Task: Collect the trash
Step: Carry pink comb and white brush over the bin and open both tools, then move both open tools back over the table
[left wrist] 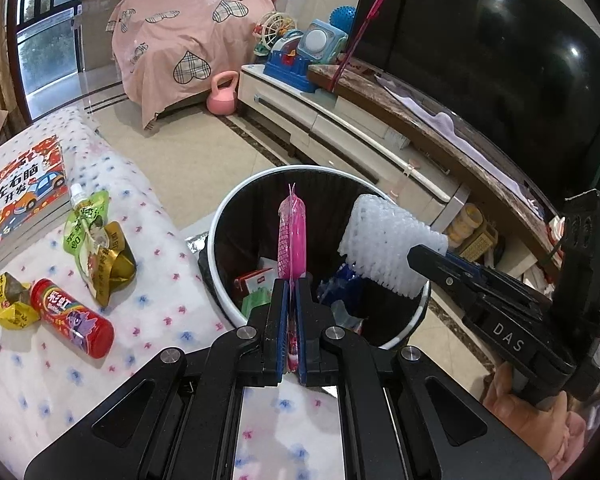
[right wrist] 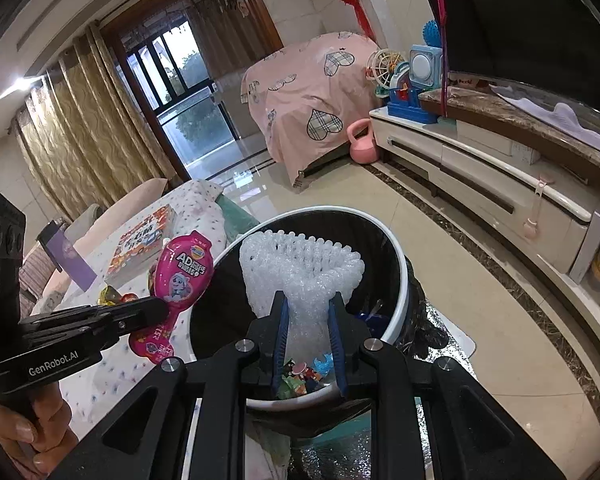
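Observation:
My left gripper (left wrist: pixel 292 286) is shut on a flat pink snack packet (left wrist: pixel 293 232), held upright over the black, white-rimmed trash bin (left wrist: pixel 300 168). In the right wrist view the same packet (right wrist: pixel 184 272) hangs at the bin's left edge, in the left gripper (right wrist: pixel 156 308). My right gripper (right wrist: pixel 306 306) is shut on a white foam net sleeve (right wrist: pixel 300 260) above the bin's mouth (right wrist: pixel 401 280). The left wrist view shows that sleeve (left wrist: pixel 384 240) over the bin's right side, in the right gripper (left wrist: pixel 416 254). Cartons and wrappers lie inside the bin.
On the dotted tablecloth (left wrist: pixel 160 312) to the left lie a red tube (left wrist: pixel 72 324), a green pouch (left wrist: pixel 86 232), a gold wrapper (left wrist: pixel 118 264), a yellow wrapper (left wrist: pixel 8 300) and a book (left wrist: pixel 24 196). A TV stand (left wrist: pixel 340 128), a pink kettlebell (left wrist: pixel 222 94) and bare tiled floor lie beyond.

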`<state>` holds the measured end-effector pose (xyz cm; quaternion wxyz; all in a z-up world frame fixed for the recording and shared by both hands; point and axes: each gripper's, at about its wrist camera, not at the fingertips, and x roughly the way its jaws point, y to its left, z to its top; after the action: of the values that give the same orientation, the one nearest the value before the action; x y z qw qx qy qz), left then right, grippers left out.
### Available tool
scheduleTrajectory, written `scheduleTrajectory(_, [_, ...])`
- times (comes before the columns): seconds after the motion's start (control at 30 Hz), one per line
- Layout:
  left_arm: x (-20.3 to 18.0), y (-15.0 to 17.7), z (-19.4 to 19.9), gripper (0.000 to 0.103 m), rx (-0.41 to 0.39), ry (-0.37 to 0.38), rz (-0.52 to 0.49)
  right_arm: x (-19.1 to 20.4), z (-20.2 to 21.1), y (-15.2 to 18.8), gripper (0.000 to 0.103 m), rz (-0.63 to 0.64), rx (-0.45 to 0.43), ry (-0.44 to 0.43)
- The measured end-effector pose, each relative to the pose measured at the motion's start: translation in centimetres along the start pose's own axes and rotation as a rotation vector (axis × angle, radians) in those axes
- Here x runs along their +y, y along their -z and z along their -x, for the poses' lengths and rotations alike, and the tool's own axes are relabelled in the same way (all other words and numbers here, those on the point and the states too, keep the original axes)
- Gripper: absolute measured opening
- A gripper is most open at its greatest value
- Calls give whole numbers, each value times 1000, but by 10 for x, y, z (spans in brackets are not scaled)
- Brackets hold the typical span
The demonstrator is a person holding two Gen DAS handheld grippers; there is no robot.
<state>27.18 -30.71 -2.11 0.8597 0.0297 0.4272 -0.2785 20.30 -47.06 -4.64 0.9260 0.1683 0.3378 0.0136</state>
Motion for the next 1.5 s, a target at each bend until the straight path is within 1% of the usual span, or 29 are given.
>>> scheduleTrajectory(0.13, [0, -2, -5, 4, 12, 12, 6, -2, -4, -2, 20, 4, 10, 5])
scheduleTrajectory(0.2, [1, -2, -7, 4, 21, 22, 15, -3, -6, -3, 22, 6, 16, 5])
scheduleTrajectory(0.23, [1, -3, -8, 5, 24, 19, 20, -3, -7, -3, 24, 5, 17, 5])
scheduleTrajectory(0.27, [1, -3, -9, 9, 29, 15, 24, -4, -8, -3, 27, 4, 21, 3])
scheduleTrajectory(0.3, [2, -4, -10, 18, 32, 13, 30, -5, -9, -3, 29, -1, 27, 0])
scheduleTrajectory(0.33, [4, -3, -10, 23, 29, 8, 38, -6, -9, -3, 34, -5, 30, -1])
scheduleTrajectory(0.37, [5, -3, -9, 31, 26, 4, 43, -6, -9, -2, 38, -7, 31, -2])
scheduleTrajectory(0.4, [7, -2, -8, 34, 20, 2, 47, -7, -9, -2, 40, -9, 30, 0])
scheduleTrajectory(0.47, [9, -1, -5, 34, 14, -1, 50, -8, -8, -1, 52, -16, 26, -6])
scheduleTrajectory(0.53, [11, 2, -2, 35, 11, -5, 51, -8, -7, 0, 55, -21, 22, -7])
scheduleTrajectory(0.63, [18, 7, 5, 41, 2, -10, 60, -7, -4, 1, 66, -27, 15, -13])
scheduleTrajectory(0.67, [21, 9, 7, 42, -1, -13, 66, -6, -3, 1, 68, -28, 12, -16])
scheduleTrajectory(0.7, [25, 12, 10, 43, -3, -16, 74, -5, -2, 1, 70, -32, 7, -18])
scheduleTrajectory(0.77, [33, 18, 15, 45, -6, -20, 93, -1, 2, 2, 77, -37, -6, -24])
scheduleTrajectory(0.9, [55, 35, 29, 47, -13, -35, 145, 9, 10, 5, 88, -47, -27, -49])
scheduleTrajectory(0.97, [65, 42, 34, 49, -16, -47, 166, 15, 14, 8, 97, -50, -34, -66])
scheduleTrajectory(1.03, [80, 53, 42, 49, -17, -60, 196, 24, 17, 11, 98, -44, -36, -76])
scheduleTrajectory(1.37, [135, 94, 70, 49, -23, -116, 308, 79, 13, 37, 98, 22, 1, -156])
scheduleTrajectory(1.5, [156, 111, 80, 49, -25, -134, 354, 99, 10, 46, 98, 63, 0, -185])
